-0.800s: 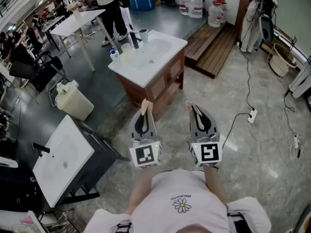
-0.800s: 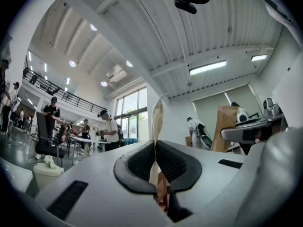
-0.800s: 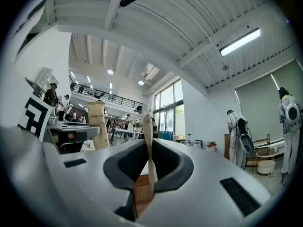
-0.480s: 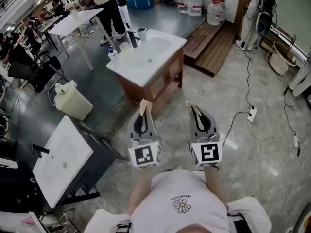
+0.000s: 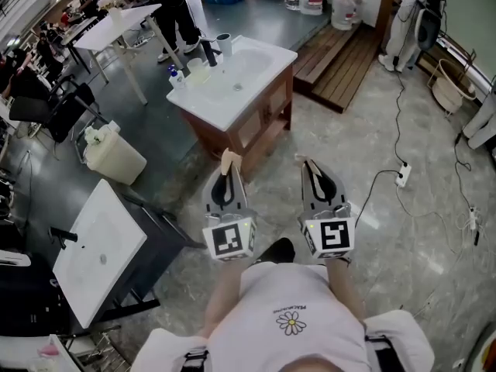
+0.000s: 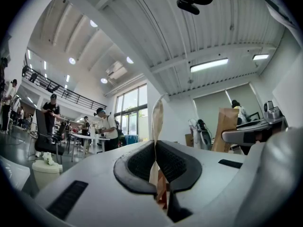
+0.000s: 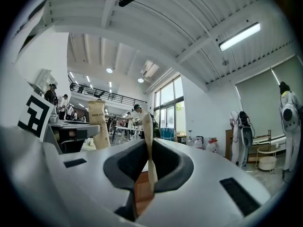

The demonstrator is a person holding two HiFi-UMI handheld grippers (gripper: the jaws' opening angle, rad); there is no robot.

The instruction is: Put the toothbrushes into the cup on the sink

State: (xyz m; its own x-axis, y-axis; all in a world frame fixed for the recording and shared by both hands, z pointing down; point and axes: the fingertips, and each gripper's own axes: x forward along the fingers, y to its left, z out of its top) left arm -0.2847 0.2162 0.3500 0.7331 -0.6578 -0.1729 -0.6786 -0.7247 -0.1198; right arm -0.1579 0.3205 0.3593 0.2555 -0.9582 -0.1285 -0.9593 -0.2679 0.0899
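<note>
We carry the two grippers side by side at a near-level tilt, jaws pointing away from us. The left gripper (image 5: pixel 226 178) has its jaws pressed together on a toothbrush in a tan paper sleeve (image 6: pixel 156 122), which stands upright out of the pads. The right gripper (image 5: pixel 311 170) is likewise clamped narrow on a slim pale toothbrush (image 7: pixel 147 126), also upright. The grey cup (image 5: pixel 224 45) stands well ahead of both grippers and a little to the left, at the back edge of the white sink (image 5: pixel 256 80), just beside the black faucet (image 5: pixel 208 53). Neither toothbrush is near it. A second white sink (image 5: pixel 97 250) lies off to the left of the left gripper, and a power strip (image 5: pixel 401 177) lies on the floor to the right of the right gripper.
</note>
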